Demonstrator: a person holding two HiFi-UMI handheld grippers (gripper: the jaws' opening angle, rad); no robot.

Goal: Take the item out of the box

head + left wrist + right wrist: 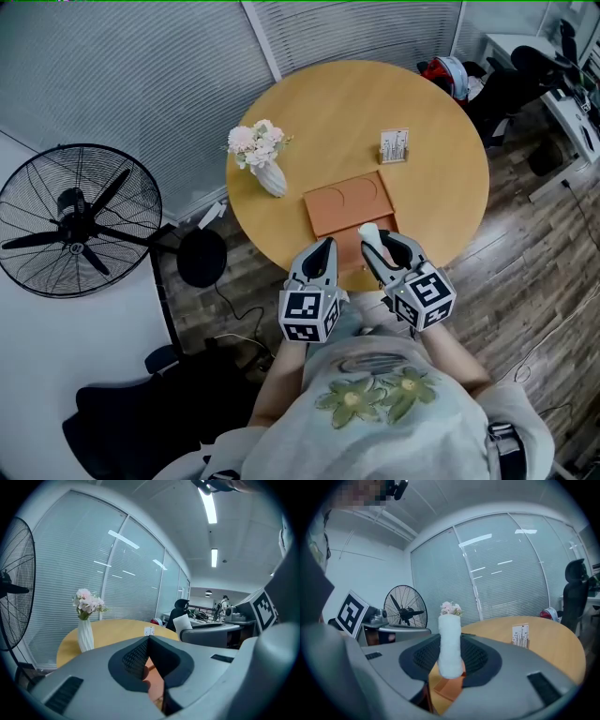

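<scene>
The right tool (377, 246) is clamped on the white cylindrical item (450, 644), which stands upright between its jaws, lifted over the near edge of the flat orange box (349, 204) on the round tabletop (356, 103). The left tool (323, 251), just to its left, has its jaws together and holds nothing. The extraction step looks nearly done. The next move probably calls for carrying the item clear of the box to bare wood, well short of the vase (270, 178) at the far left, and keeping it upright.
</scene>
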